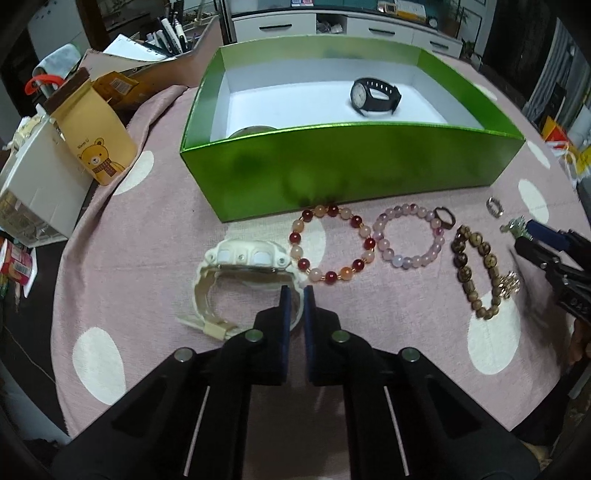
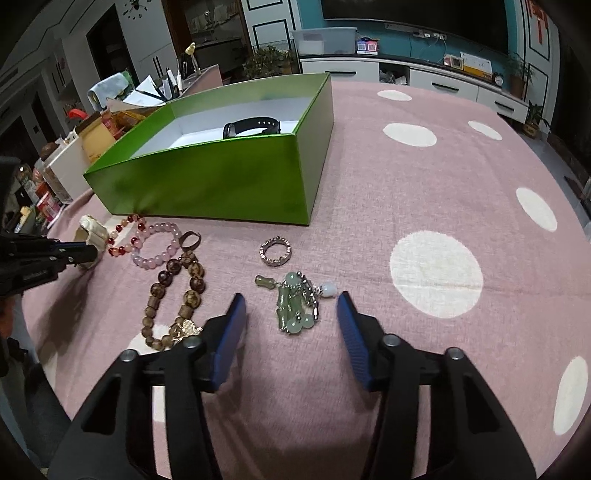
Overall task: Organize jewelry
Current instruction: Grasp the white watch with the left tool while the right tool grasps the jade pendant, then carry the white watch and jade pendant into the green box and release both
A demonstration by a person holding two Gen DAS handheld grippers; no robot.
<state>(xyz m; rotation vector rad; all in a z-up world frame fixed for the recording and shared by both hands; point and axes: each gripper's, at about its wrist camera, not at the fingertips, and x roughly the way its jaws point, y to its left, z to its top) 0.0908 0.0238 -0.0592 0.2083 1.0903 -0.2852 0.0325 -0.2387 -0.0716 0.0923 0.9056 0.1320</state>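
Note:
A green box (image 1: 347, 162) (image 2: 207, 181) stands on the pink dotted cloth, with a black watch (image 1: 375, 96) (image 2: 251, 127) inside. In front lie a white watch (image 1: 243, 277) (image 2: 90, 230), a red bead bracelet (image 1: 332, 243) (image 2: 123, 234), a pink bead bracelet (image 1: 410, 236) (image 2: 157, 245), a brown bead bracelet (image 1: 478, 269) (image 2: 173, 299), a dark ring (image 1: 443, 217) (image 2: 190, 239), a silver ring (image 1: 495, 206) (image 2: 276, 251) and a green jade bracelet (image 2: 297, 302). My left gripper (image 1: 296, 295) is shut on the white watch's strap. My right gripper (image 2: 291, 306) is open around the jade bracelet.
A yellow bear pouch (image 1: 99, 144), a white carton (image 1: 40, 184) and pens (image 1: 170, 33) crowd the table's left edge. A round object (image 1: 251, 130) lies in the box's near left corner. Cabinets (image 2: 424, 77) stand behind the table.

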